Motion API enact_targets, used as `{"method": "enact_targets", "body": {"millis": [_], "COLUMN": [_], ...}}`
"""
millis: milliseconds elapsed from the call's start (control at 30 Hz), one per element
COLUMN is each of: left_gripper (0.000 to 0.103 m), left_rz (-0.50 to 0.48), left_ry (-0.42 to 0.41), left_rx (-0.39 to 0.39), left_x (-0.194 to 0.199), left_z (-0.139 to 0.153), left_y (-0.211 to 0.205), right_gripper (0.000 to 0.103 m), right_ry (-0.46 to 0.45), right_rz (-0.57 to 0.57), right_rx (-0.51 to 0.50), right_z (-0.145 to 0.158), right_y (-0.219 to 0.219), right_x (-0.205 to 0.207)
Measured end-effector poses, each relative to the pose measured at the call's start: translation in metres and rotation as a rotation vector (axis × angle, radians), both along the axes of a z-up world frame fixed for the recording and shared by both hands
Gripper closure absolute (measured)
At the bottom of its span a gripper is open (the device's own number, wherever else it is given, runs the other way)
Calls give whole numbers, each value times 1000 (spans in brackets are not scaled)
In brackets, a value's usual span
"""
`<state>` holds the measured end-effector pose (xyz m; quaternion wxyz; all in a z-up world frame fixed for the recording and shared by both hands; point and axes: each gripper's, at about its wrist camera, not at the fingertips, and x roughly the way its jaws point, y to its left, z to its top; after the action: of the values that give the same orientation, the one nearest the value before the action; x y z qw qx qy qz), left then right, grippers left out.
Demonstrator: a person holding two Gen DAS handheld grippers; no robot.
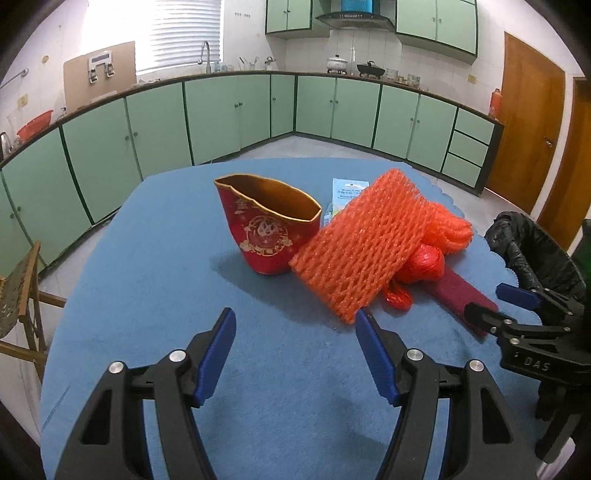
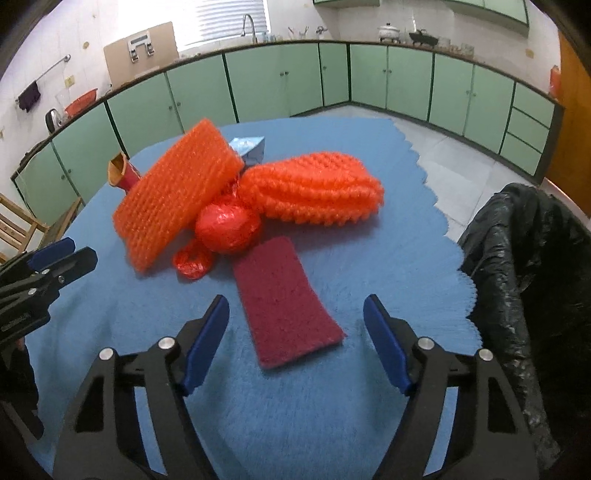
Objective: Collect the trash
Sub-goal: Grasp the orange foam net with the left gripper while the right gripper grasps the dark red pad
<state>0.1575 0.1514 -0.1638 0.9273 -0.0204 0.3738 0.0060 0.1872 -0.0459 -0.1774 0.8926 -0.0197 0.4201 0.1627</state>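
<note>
left gripper: fingers apart | right gripper: fingers apart, over maroon pad

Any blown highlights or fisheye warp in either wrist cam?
Left wrist: window blinds blown out white, cabinet run bowed into an arc. Right wrist: blinds also clipped, blue tablecloth edge curved, black vignette at the corners.
</note>
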Motion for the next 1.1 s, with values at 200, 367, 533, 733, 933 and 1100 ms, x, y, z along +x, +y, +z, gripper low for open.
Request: {"method": "enact_targets", "body": {"millis": [200, 367, 533, 733, 933, 1100], "left_gripper": [37, 37, 37, 38, 90, 103], "left_rz": [-17, -25, -34, -35, -46, -36], "left_ry": [2, 9, 24, 46, 72, 48], "left_rx": [-8, -30, -52, -98, -160, -144], "left_x": [6, 11, 21, 35, 44, 33], "left_z": [0, -1, -4, -12, -17, -8], "left_y": [-5, -9, -16, -19, -21, -24], "right_gripper": [48, 51, 52, 52, 51, 51], "right_ry": [32, 23, 9, -17, -15, -16], "right_rz": [17, 29, -16, -22, -30, -30], "right_rx": [-15, -32, -26, -33, -31, -26], "right_z": [-7, -5, 6, 18, 21, 23], "right_y": [6, 10, 2, -7, -13, -12], "right_x": [3, -3, -10, -20, -23, -25]}}
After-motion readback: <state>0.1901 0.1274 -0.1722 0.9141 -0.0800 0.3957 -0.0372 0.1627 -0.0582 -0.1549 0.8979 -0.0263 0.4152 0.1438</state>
